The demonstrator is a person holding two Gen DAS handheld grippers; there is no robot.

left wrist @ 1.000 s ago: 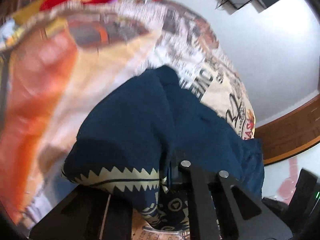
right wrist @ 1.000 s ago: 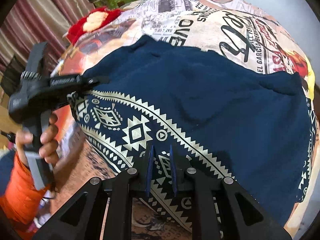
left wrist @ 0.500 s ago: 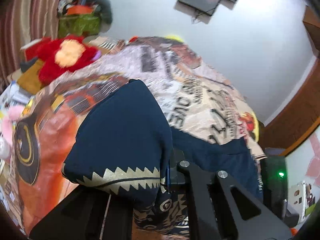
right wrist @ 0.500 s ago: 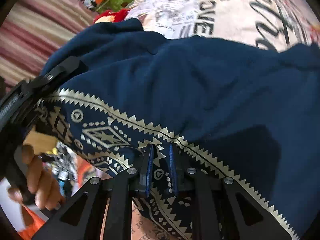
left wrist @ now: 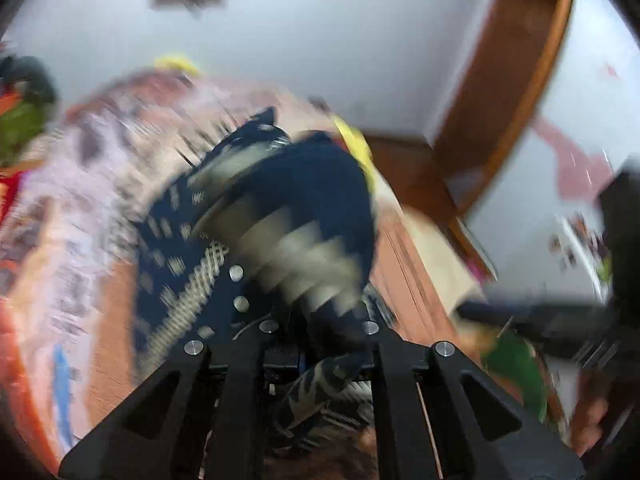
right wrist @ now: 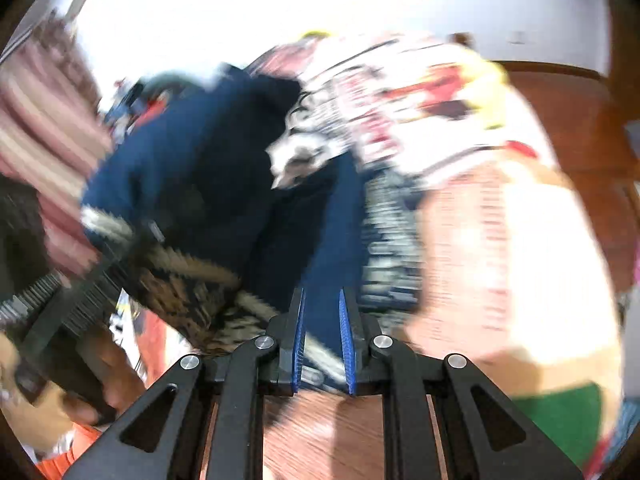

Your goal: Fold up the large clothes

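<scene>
Here, both frames blur. The left gripper (left wrist: 320, 344) is clamped on a bunched fold of the navy patterned garment (left wrist: 296, 192), which rises just ahead of its fingers above the printed bedspread (left wrist: 80, 184). Only the right wrist view shows the right gripper (right wrist: 323, 332), blue pads nipping the garment's trimmed hem, and a hand (right wrist: 24, 404) gripping the other tool at lower left.

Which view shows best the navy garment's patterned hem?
The right wrist view: the hem runs to the right gripper, though blurred. In the left wrist view the garment bunches against the left gripper, hem smeared.
</scene>
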